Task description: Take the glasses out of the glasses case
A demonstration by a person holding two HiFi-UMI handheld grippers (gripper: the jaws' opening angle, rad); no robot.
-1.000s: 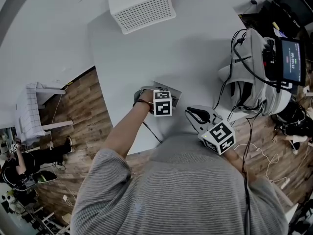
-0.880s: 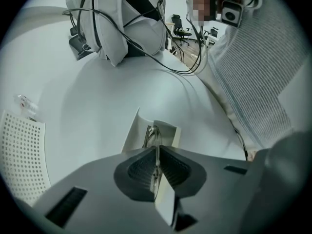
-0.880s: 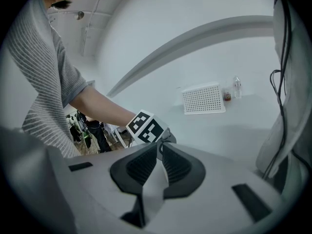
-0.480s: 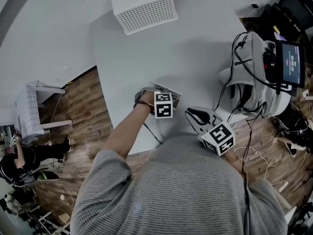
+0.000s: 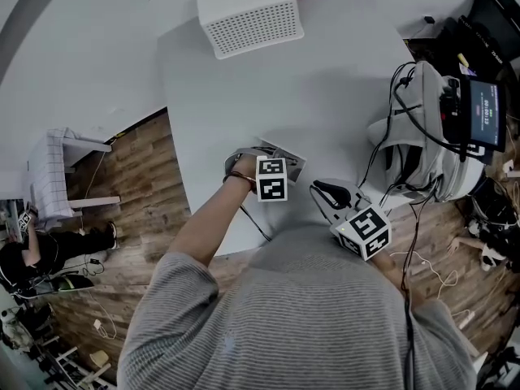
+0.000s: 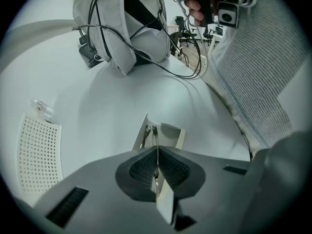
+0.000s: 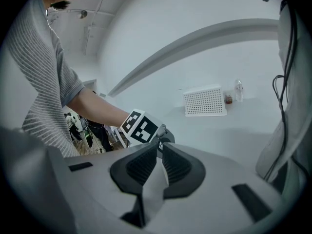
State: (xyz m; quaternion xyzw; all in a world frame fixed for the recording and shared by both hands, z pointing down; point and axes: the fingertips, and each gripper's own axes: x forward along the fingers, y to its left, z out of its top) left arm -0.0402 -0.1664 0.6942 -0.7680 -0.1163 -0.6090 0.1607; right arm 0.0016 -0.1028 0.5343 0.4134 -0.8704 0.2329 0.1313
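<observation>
The open grey glasses case (image 5: 290,160) lies near the table's front edge. In the left gripper view the case (image 6: 171,133) lies just beyond the jaws, with the thin metal glasses (image 6: 147,134) in it. My left gripper (image 5: 270,177) points steeply down over the case. Its jaws (image 6: 156,151) are shut on a thin part of the glasses that runs up between the pads. My right gripper (image 5: 320,189) hovers to the right of the case, apart from it. Its jaws (image 7: 160,146) are shut with nothing between them, and they face the left gripper's marker cube (image 7: 141,126).
A white perforated box (image 5: 250,10) stands at the table's far side, with a small bottle (image 7: 238,90) beside it. A grey bag with black cables (image 5: 422,128) and a lit screen (image 5: 485,108) crowd the right edge. The table's left edge drops to wooden floor (image 5: 138,169).
The head view has shifted slightly. The left gripper's cube has tipped a little over the case. The right gripper has stayed in place.
</observation>
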